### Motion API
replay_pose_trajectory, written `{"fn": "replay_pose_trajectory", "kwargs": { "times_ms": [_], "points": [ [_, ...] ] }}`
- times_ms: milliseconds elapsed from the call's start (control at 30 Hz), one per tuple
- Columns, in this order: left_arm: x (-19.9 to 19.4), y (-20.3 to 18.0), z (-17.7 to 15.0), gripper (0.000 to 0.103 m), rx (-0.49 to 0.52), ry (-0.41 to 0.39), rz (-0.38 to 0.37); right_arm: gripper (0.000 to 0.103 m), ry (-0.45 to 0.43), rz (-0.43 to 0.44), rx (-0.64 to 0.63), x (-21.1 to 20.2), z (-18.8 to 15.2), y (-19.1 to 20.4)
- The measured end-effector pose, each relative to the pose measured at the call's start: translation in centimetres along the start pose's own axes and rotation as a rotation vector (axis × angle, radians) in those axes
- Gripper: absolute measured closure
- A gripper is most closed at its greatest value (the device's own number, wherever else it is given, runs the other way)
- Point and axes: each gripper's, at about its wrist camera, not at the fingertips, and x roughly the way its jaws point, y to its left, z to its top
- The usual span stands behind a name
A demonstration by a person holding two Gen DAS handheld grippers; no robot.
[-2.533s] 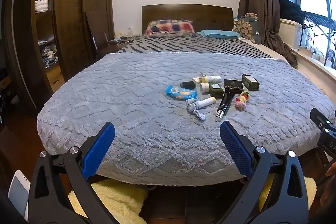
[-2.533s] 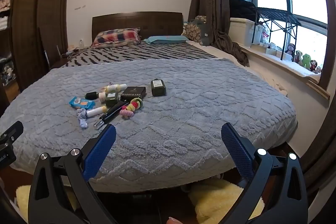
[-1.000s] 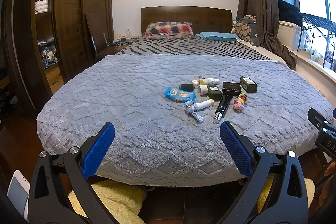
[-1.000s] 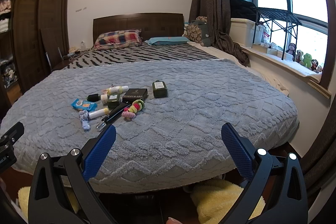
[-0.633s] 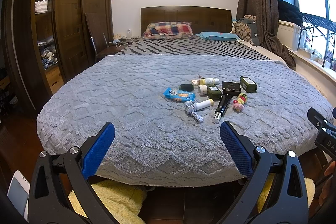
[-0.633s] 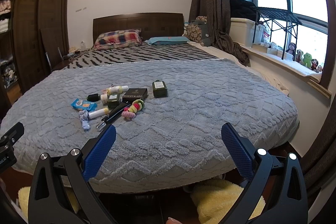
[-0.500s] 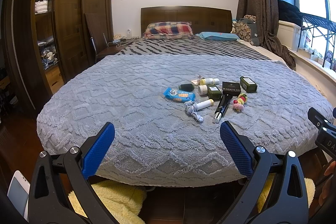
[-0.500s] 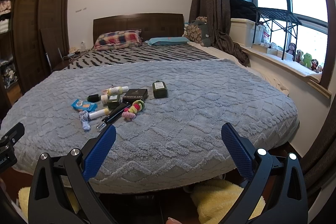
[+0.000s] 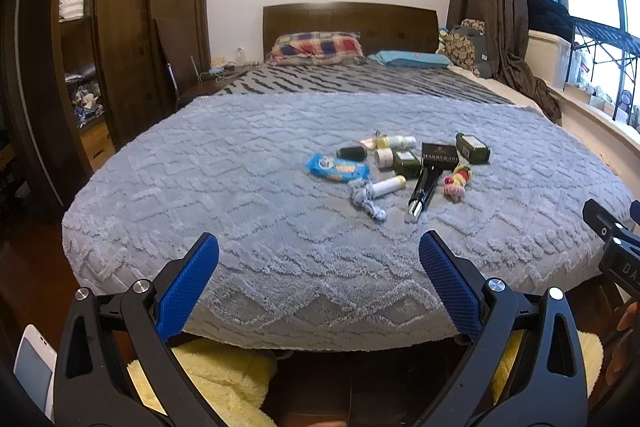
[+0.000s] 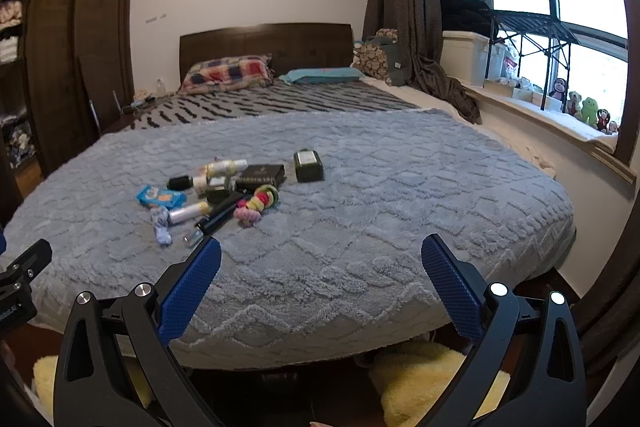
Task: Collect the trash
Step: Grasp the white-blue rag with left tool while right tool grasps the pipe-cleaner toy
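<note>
A cluster of small items lies on the grey blanket (image 9: 240,187) of the bed: a blue wipes packet (image 9: 336,167), a white tube (image 9: 389,185), a crumpled grey-blue scrap (image 9: 366,201), a black tube (image 9: 423,189), a black box (image 9: 439,155), dark green bottles (image 9: 473,147) and colourful hair ties (image 9: 456,181). The cluster also shows in the right wrist view, with the wipes packet (image 10: 160,195) and hair ties (image 10: 258,203). My left gripper (image 9: 318,259) is open and empty at the foot of the bed. My right gripper (image 10: 320,259) is open and empty beside it.
A dark wooden wardrobe (image 9: 100,27) stands to the left. The headboard and pillows (image 9: 316,47) are at the far end. A window ledge with boxes and toys (image 10: 560,99) runs along the right. Yellow fluffy rugs (image 9: 216,367) lie on the floor under the bed's edge.
Both views have shifted very slightly; the items sit a little lower and nearer in the frames. Both grippers have stayed open.
</note>
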Motion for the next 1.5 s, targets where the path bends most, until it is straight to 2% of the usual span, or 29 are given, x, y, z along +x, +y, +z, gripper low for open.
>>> {"fn": "replay_pose_trajectory", "kwargs": {
  "times_ms": [233,367,467,767,1067,1167,1233,1300,1333,1433,1500],
  "points": [
    [2.8,0.4,0.1,0.008,0.030,-0.014,0.032,0.003,0.017,0.039,0.010,3.1,-0.2,0.1],
    [4.9,0.6,1.1,0.008,0.052,-0.030,0.063,0.003,-0.029,0.033,-0.008,4.8,0.6,0.8],
    [7.0,0.5,1.6,0.008,0.080,-0.027,0.071,0.003,-0.020,0.059,-0.005,6.7,1.5,1.4],
    [14.5,-0.3,1.7,0.009,0.094,0.077,0.046,0.003,0.059,0.058,-0.002,13.3,2.7,2.9],
    [19.3,-1.3,1.6,0.014,0.098,0.131,-0.040,0.004,0.139,0.105,0.023,18.6,2.8,5.1],
    [21.0,-2.0,1.4,0.016,0.096,0.161,-0.060,0.007,0.170,0.114,0.023,20.3,2.6,5.9],
    [22.2,-2.2,1.2,0.024,0.086,0.187,-0.077,0.012,0.207,0.114,0.029,21.9,2.3,6.3],
    [23.7,-2.4,1.0,0.032,0.077,0.216,-0.092,0.025,0.248,0.122,0.041,23.3,1.8,6.2],
    [24.2,-2.5,0.9,0.034,0.075,0.225,-0.099,0.028,0.263,0.123,0.045,24.0,1.6,6.2],
    [24.7,-2.8,0.8,0.038,0.096,0.214,-0.102,0.031,0.249,0.118,0.020,24.2,1.4,6.5],
    [24.7,-2.8,0.7,0.047,0.103,0.212,-0.115,0.044,0.241,0.128,0.004,23.9,1.3,6.8]
  ]
}}
